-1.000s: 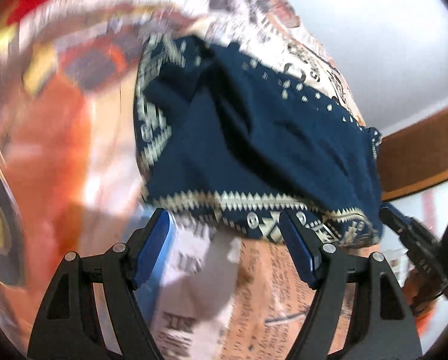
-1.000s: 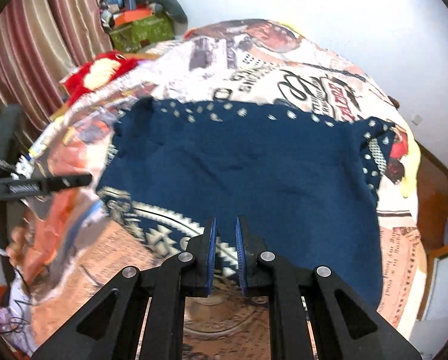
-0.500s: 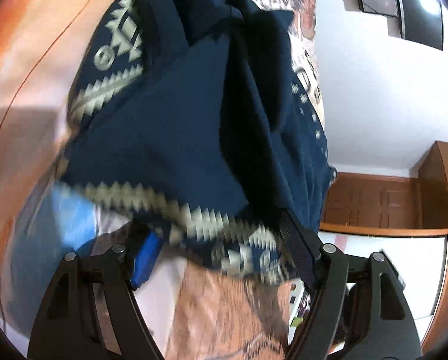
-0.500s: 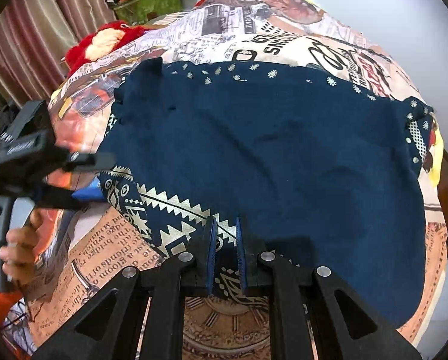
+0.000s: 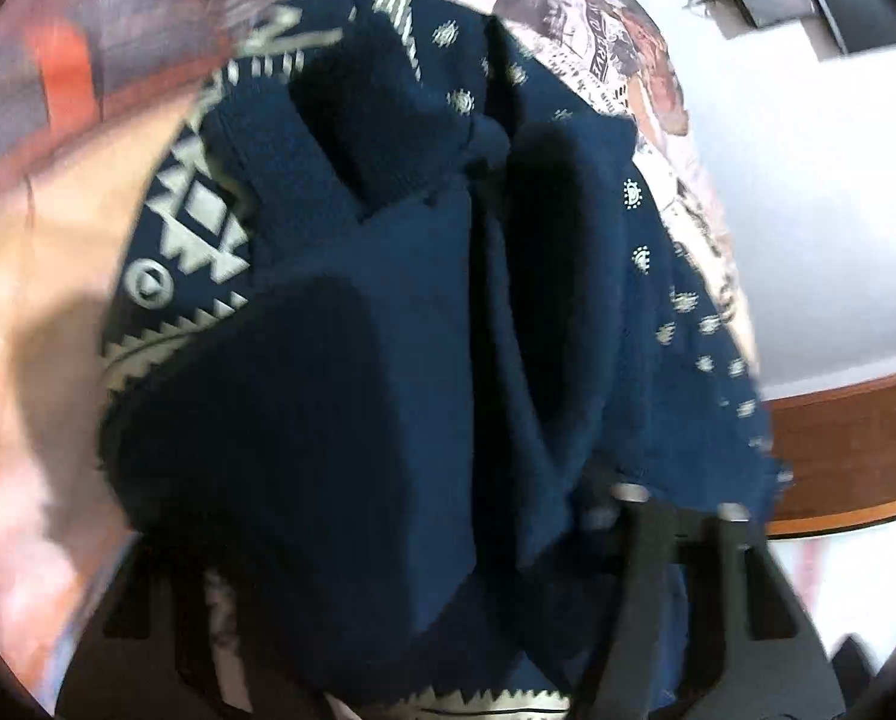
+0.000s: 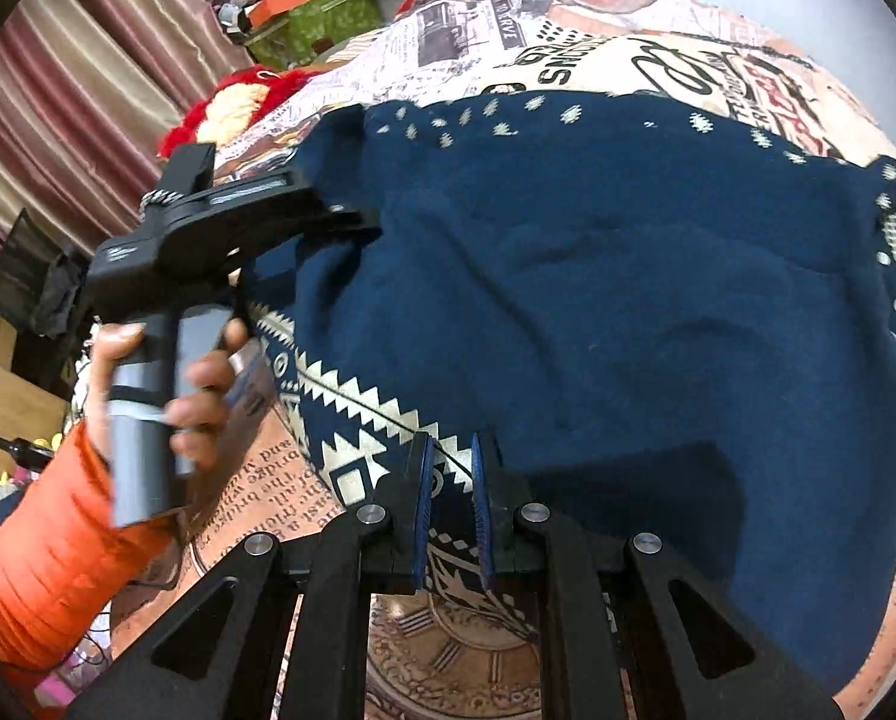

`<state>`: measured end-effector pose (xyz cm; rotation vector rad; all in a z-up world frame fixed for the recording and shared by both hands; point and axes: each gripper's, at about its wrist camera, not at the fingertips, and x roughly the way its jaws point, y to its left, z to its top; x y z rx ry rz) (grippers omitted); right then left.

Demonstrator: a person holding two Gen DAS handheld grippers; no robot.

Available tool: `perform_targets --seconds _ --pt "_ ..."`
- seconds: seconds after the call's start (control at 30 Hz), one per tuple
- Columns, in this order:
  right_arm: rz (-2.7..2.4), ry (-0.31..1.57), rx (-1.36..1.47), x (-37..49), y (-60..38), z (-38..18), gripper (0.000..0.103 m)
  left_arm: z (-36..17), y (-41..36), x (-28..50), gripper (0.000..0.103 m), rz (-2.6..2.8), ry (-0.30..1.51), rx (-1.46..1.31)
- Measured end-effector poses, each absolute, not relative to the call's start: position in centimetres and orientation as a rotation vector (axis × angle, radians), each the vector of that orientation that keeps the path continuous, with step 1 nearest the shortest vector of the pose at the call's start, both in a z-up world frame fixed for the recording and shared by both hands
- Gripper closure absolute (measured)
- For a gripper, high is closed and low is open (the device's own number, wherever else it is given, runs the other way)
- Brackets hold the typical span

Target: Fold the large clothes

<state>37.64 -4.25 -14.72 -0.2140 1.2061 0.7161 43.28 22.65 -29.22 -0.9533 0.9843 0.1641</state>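
Note:
A large navy sweater [image 6: 598,300] with a cream zigzag hem band and small cream dots lies on a bed with a newspaper-print cover [image 6: 508,42]. My right gripper [image 6: 451,498] is shut on the hem band at the near edge. My left gripper [image 6: 351,219] reaches into the sweater's left edge, and the cloth hides its fingertips. In the left wrist view the bunched navy sweater [image 5: 387,360] fills the frame and covers the fingers, so I cannot tell how they stand.
A red and cream plush toy [image 6: 231,108] lies at the bed's far left. A green box with clutter [image 6: 315,12] stands behind it by striped curtains [image 6: 87,78]. A wooden panel [image 5: 850,450] and white wall are beyond the bed.
My left gripper has pushed forward into the sweater's left side, and cloth now covers its fingers. My right gripper has stayed shut on the hem and moved in closer.

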Motion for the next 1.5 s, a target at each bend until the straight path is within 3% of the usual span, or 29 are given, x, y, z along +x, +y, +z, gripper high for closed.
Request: perform_targets --seconds 0.1,0.17,0.4,0.57,0.8,1.0,1.17,1.23,1.5 --pt "0.714 1.216 -0.188 37.6 -4.5 -14.6 0.094 -26.9 22.0 42.9 0.082 0.188 0.941 -0.827" --pt "0.702 1.232 -0.175 37.6 -4.6 -14.2 0.094 -24.6 21.5 42.2 0.084 0.196 0.894 -0.732" --pt "0.695 1.173 -0.168 37.0 -4.1 -10.7 0.094 -17.6 21.4 37.7 0.085 0.235 0.747 -0.535" --pt "0.752 1.105 -0.051 36.6 -2.1 -9.0 0.094 -17.1 22.9 34.8 0.085 0.302 0.775 -0.492" --pt "0.804 1.324 -0.109 36.1 4.1 -16.3 0.094 -19.4 23.3 32.7 0.085 0.33 0.828 -0.441" --pt "0.82 1.353 -0.086 37.0 4.4 -16.5 0.094 -15.4 18.3 34.7 0.086 0.247 0.756 -0.291" --pt "0.801 1.427 0.146 38.6 -1.2 -14.6 0.094 -12.2 10.5 36.4 0.086 0.124 0.68 -0.107" --pt "0.737 1.373 0.121 38.5 -4.6 -12.8 0.094 -11.9 6.6 36.9 0.086 0.057 0.67 -0.02" --pt "0.405 1.171 0.07 36.8 -20.2 -6.8 0.094 -17.7 -1.9 34.1 0.085 -0.214 0.837 0.262"
